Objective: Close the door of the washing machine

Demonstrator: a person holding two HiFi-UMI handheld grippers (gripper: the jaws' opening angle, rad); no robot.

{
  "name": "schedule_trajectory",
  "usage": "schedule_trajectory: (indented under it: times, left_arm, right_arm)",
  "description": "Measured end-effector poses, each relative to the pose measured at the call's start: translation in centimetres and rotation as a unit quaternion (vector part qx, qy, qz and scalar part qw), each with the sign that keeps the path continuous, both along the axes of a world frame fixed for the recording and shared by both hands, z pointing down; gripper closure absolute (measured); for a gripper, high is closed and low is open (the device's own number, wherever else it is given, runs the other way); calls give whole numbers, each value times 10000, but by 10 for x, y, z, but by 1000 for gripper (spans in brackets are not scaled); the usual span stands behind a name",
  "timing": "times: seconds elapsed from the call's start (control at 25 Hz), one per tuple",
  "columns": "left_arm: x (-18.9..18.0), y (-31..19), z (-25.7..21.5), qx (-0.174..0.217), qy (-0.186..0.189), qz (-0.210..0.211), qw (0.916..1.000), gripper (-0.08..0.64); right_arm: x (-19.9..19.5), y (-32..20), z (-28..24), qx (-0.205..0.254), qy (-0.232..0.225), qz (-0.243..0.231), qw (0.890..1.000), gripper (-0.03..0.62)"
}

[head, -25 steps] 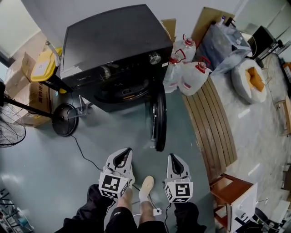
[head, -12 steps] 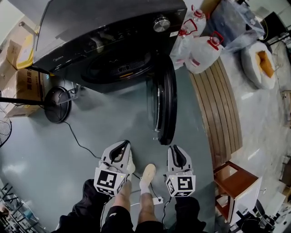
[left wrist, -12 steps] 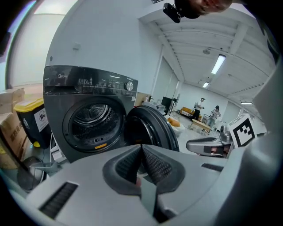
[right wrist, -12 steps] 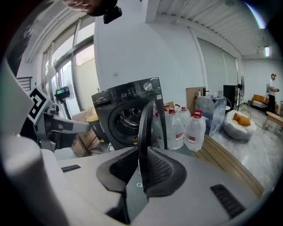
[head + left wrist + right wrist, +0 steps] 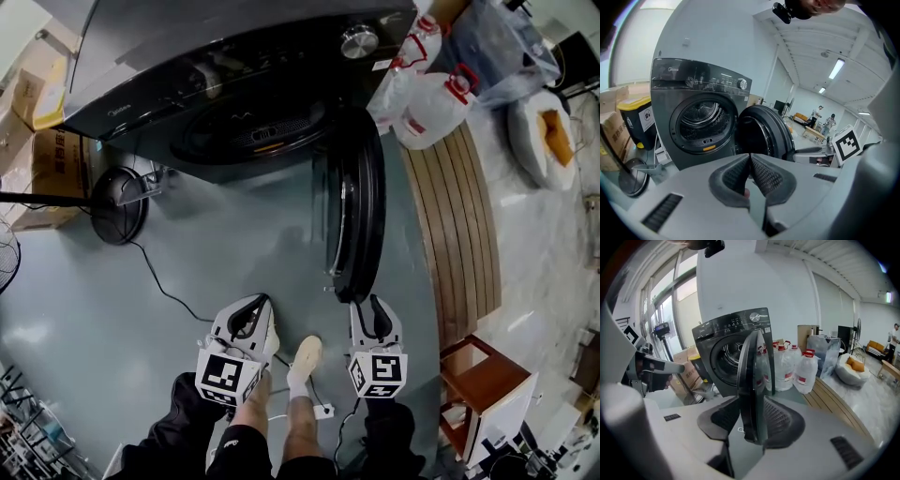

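Washing machine point(image 5: 234, 56) door point(image 5: 361, 216) wide open, right gripper point(image 5: 375, 306) opening around its edge, left gripper point(image 5: 255, 307) pinched together

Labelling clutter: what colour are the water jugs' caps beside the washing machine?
Red caps; clearest in the right gripper view.

Dark grey front-loading washing machine point(image 5: 216, 56), round drum opening point(image 5: 251, 131) exposed. Its round, dark-rimmed door point(image 5: 356, 211) stands swung wide open, hinged at the opening's right side, seen edge-on from above.
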State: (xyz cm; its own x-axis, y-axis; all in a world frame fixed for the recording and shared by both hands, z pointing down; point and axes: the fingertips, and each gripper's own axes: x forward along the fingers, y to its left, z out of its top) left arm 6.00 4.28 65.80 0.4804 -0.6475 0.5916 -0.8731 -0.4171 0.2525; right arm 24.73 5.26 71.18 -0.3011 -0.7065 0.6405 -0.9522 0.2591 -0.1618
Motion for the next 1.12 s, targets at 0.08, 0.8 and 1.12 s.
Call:
schedule_trajectory:
  times: [0.08, 0.8, 1.12]
  left_arm:
    - [-4, 0, 3, -25, 31, -46, 10000, 532]
    - [-55, 4, 5, -49, -12, -427, 9991, 532]
    - [-86, 1, -1, -39, -71, -712, 9974, 532]
  right_arm:
    - [-1, -2, 4, -46, 9, -14, 10000, 456]
    - [-61, -3, 8, -198, -89, -359, 9991, 514]
    - [-103, -9, 8, -264, -226, -511, 9981, 505]
